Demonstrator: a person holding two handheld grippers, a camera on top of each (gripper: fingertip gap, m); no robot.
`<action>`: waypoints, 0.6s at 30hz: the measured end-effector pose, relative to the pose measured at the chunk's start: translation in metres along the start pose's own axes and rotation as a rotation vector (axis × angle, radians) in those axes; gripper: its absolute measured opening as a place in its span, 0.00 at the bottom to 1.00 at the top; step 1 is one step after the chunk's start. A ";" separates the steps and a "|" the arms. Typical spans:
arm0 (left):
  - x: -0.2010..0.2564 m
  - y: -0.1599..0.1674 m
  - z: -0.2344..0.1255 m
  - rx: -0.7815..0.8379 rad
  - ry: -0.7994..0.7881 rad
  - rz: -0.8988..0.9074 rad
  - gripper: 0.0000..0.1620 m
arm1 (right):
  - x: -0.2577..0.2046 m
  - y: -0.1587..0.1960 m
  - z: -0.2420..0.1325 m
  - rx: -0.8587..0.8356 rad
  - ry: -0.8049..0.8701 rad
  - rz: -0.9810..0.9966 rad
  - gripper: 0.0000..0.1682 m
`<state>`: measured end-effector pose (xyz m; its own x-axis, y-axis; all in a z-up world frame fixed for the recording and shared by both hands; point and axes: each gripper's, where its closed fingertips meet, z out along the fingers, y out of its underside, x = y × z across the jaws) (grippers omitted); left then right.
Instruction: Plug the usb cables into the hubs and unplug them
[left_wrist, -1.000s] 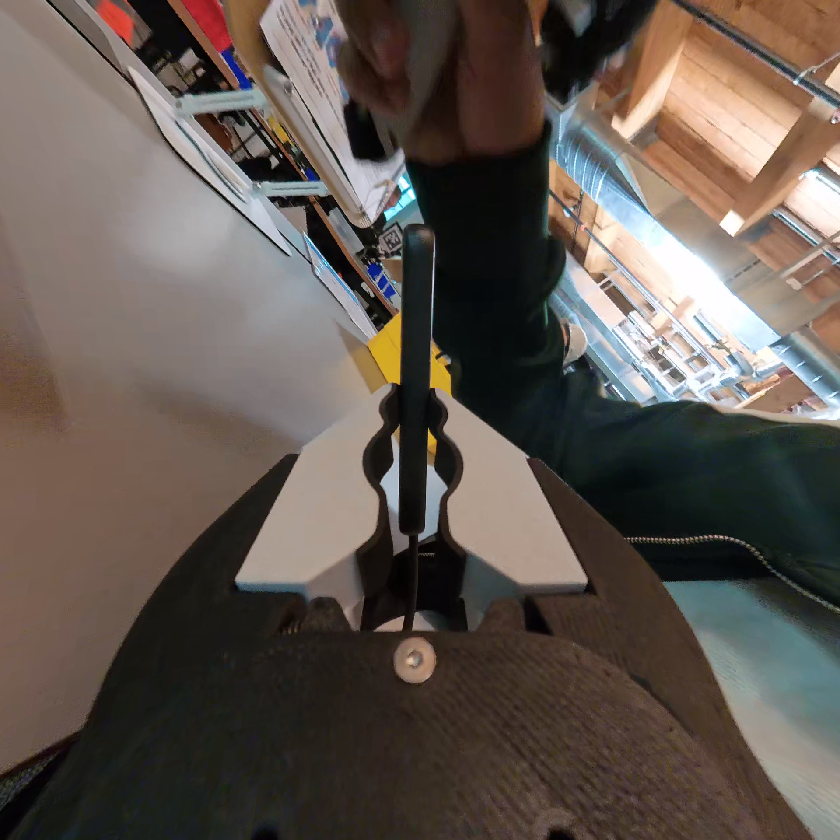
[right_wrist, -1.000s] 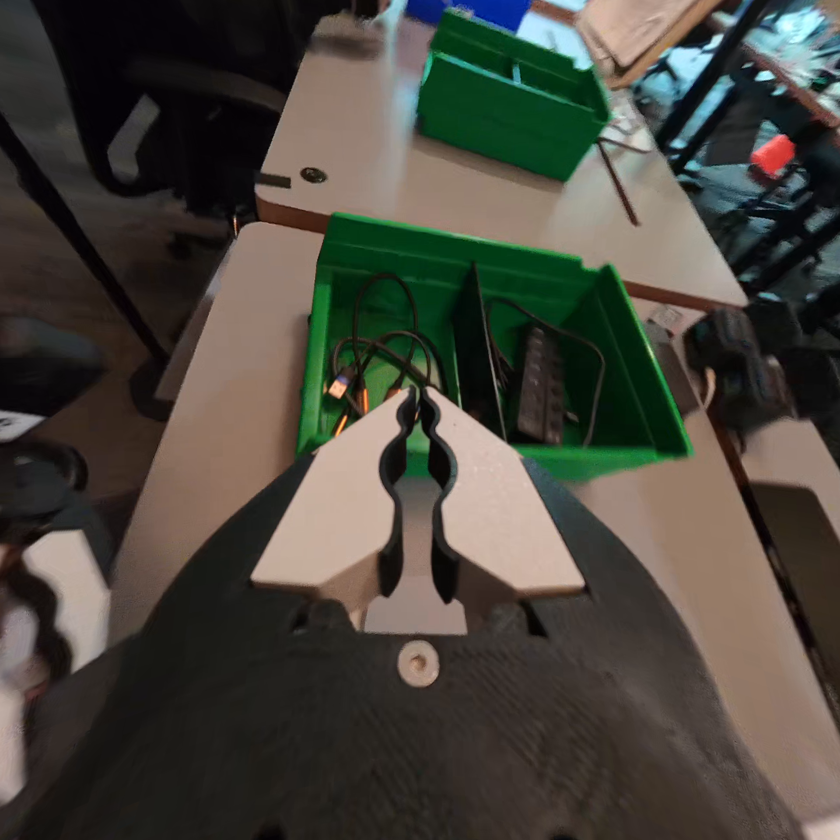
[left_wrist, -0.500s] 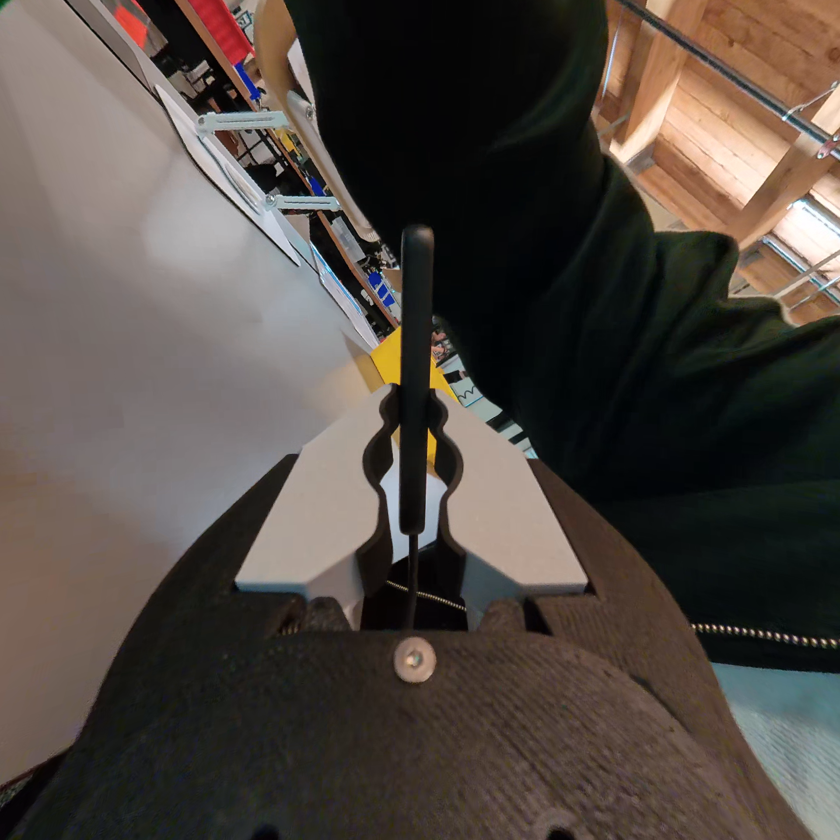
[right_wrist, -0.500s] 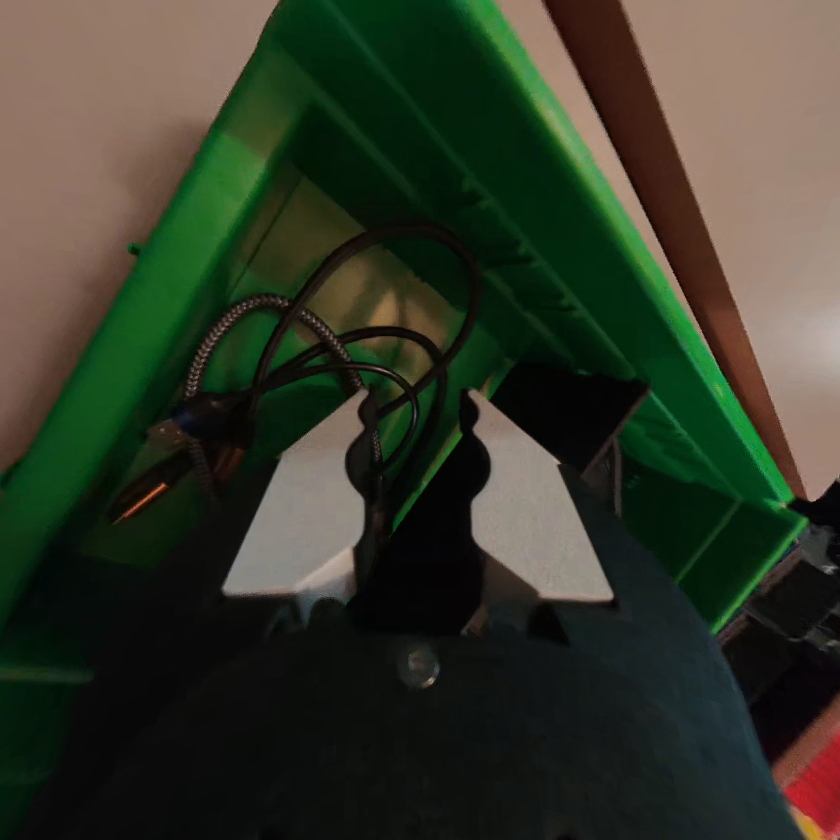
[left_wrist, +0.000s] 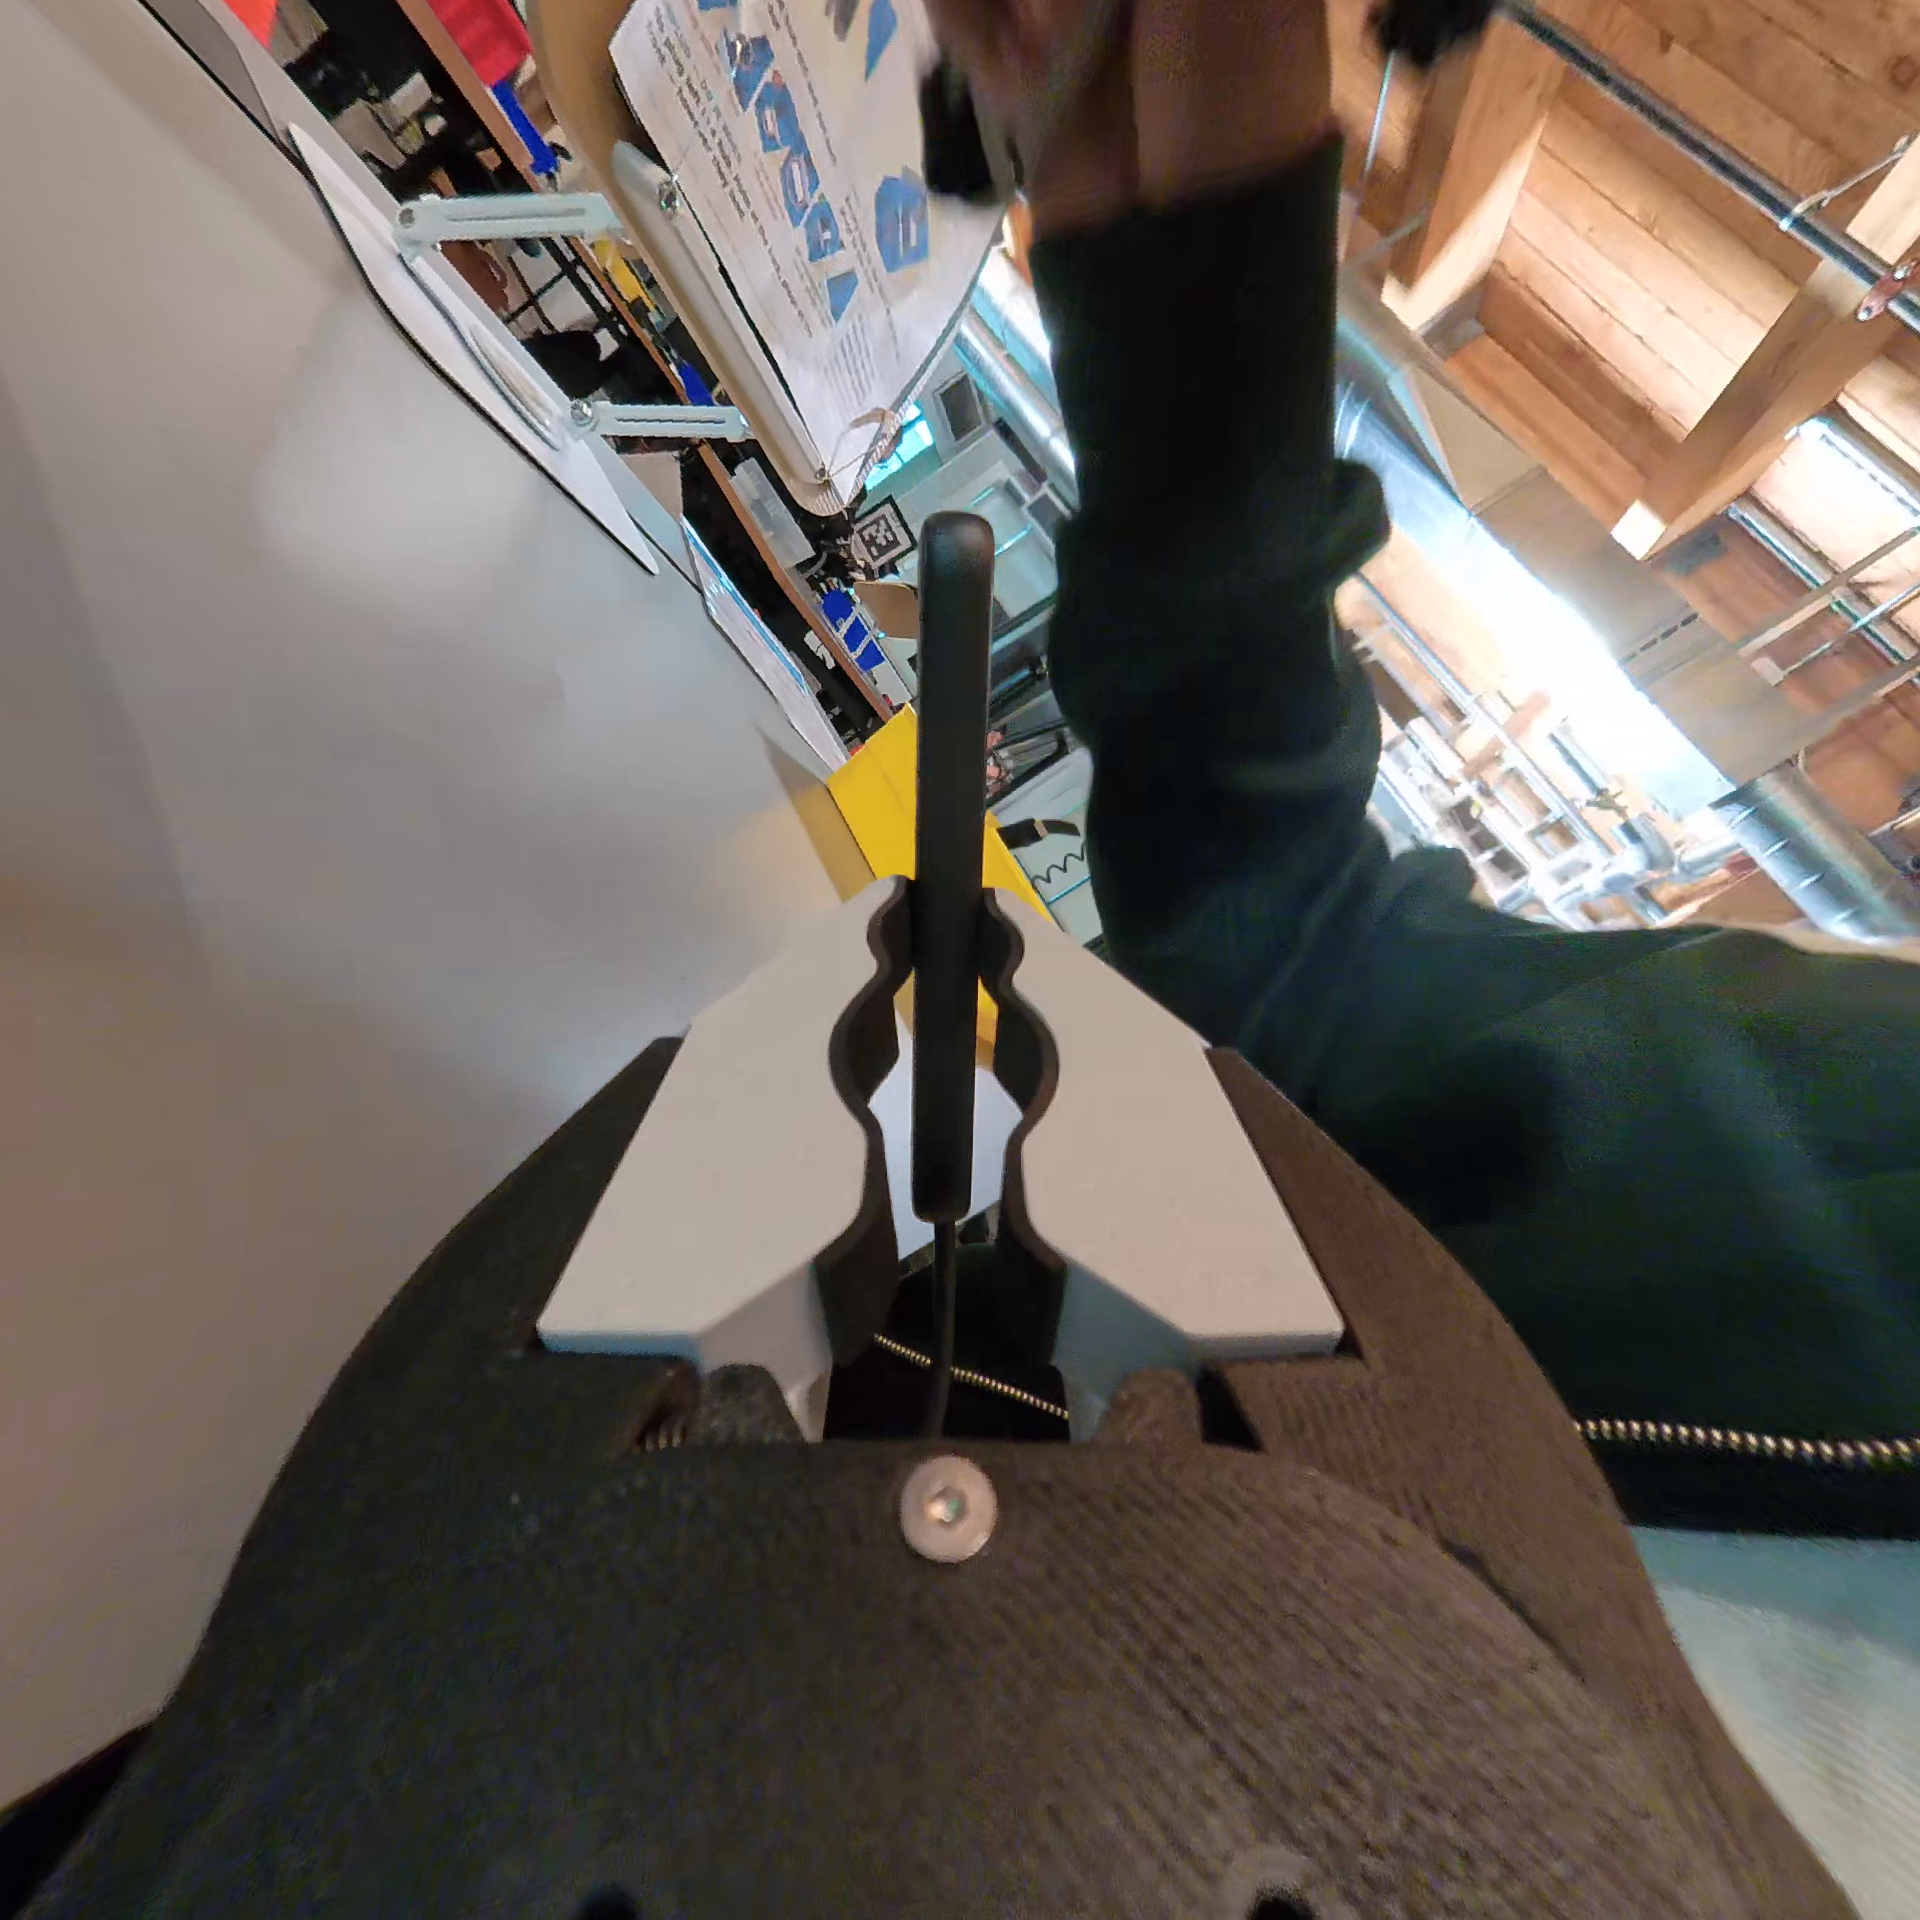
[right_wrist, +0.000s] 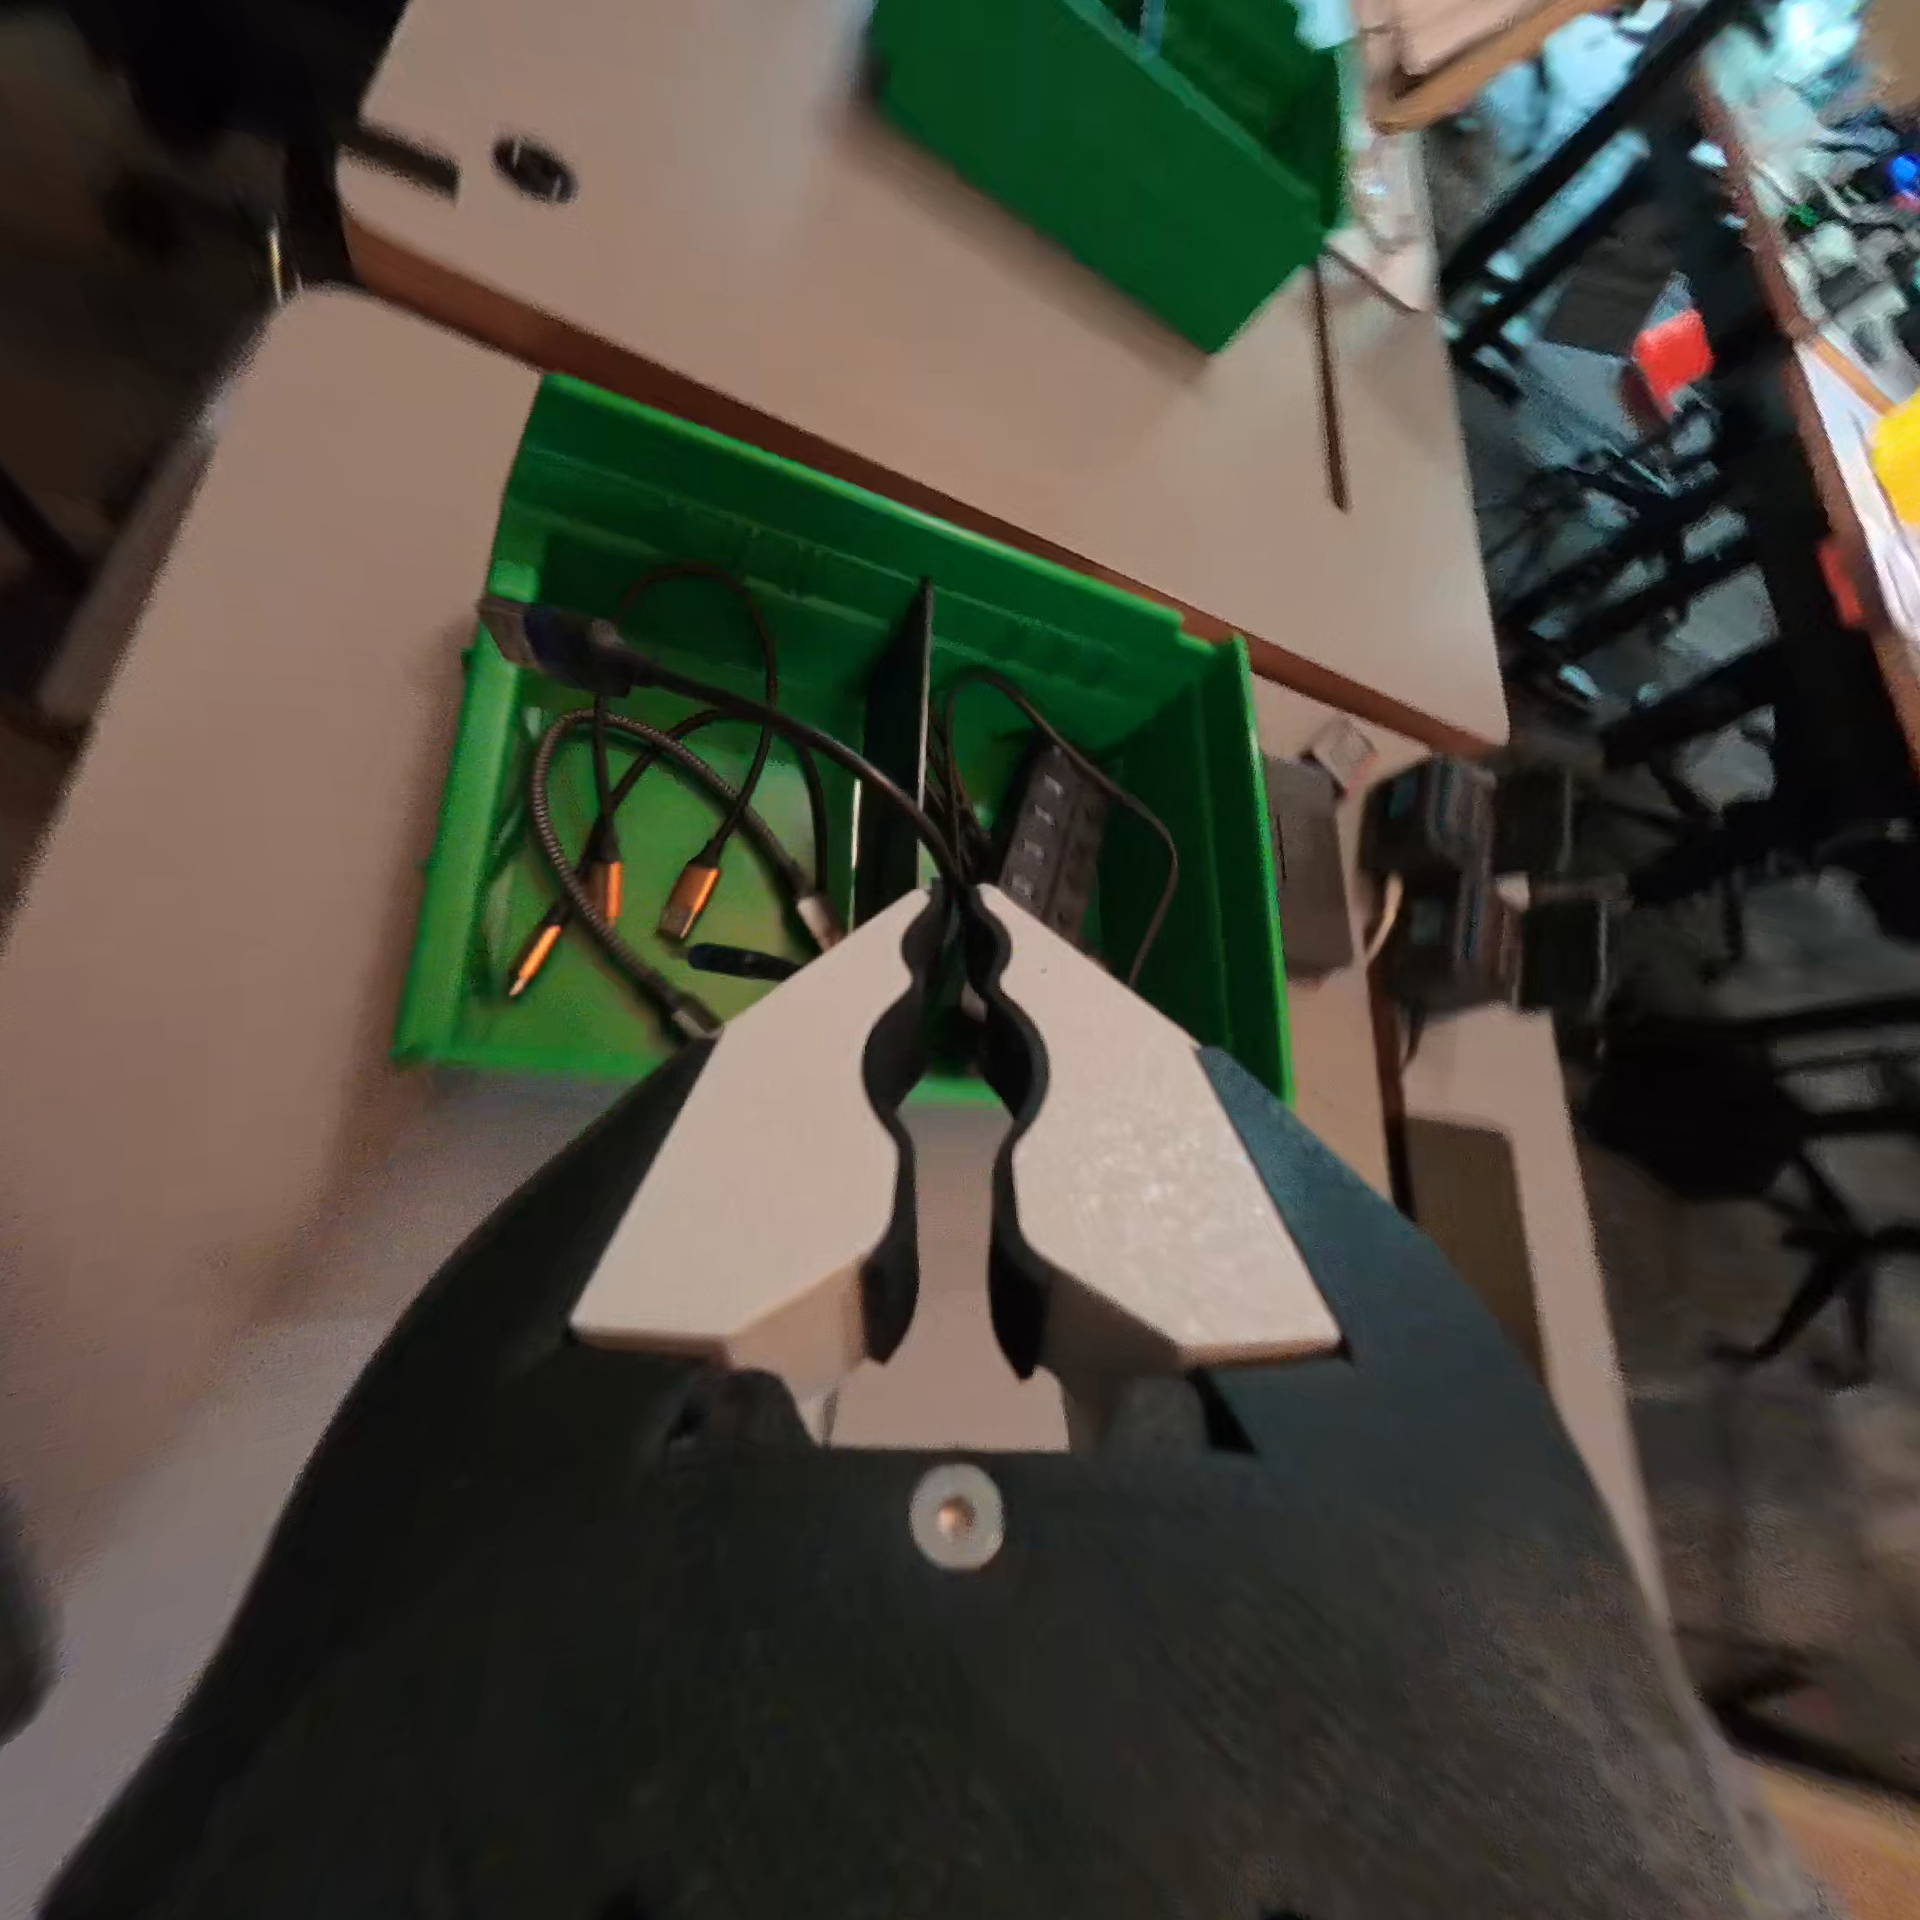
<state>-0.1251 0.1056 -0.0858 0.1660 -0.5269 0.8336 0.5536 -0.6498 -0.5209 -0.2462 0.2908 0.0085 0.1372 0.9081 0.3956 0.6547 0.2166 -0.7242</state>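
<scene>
The pale surface (right_wrist: 260, 831) and the green bin (right_wrist: 727, 468) on it fill the right wrist view again, seen from above. Half a second ago that camera was down inside the bin's left compartment, so the right tool (right_wrist: 961, 904) has come back up and out. It went down with nothing in it, its jaws parted around the wires there, and now they are pressed together on a black cable (right_wrist: 790, 732). The cable rises from the tips and arcs up and to the left, ending in a dark plug (right_wrist: 530, 634) that hangs over the bin's far left corner.

The other cables (right_wrist: 691, 899), with orange ends, lie loose on the left compartment floor. A second hub (right_wrist: 1060, 821) rests in the right compartment.

The left tool (left_wrist: 948, 904) has not changed. It stays clamped on a slim black hub (left_wrist: 951, 727) seen edge-on and held up towards the ceiling, beside the person's dark sleeve (left_wrist: 1195, 520).

The pick looks done, so each tool has its half of the pair. The grip sits well back from the plug, which will likely swing and may need a regrasp nearer the plug before it can be lined up with a port
</scene>
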 end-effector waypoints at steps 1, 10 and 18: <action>0.000 0.002 0.001 -0.011 0.004 -0.001 0.05 | 0.001 0.015 -0.026 0.035 0.026 0.095 0.01; 0.004 0.017 0.011 -0.039 0.080 -0.107 0.05 | -0.089 0.272 -0.182 -0.111 0.419 0.856 0.01; 0.031 0.033 0.078 -0.138 0.177 0.101 0.05 | -0.138 0.370 -0.258 -0.214 0.615 1.031 0.02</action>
<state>-0.0384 0.1103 -0.0629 0.0626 -0.6729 0.7371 0.4225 -0.6512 -0.6304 0.1692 0.1536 -0.1683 0.9560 0.2859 -0.0660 0.1327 -0.6220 -0.7717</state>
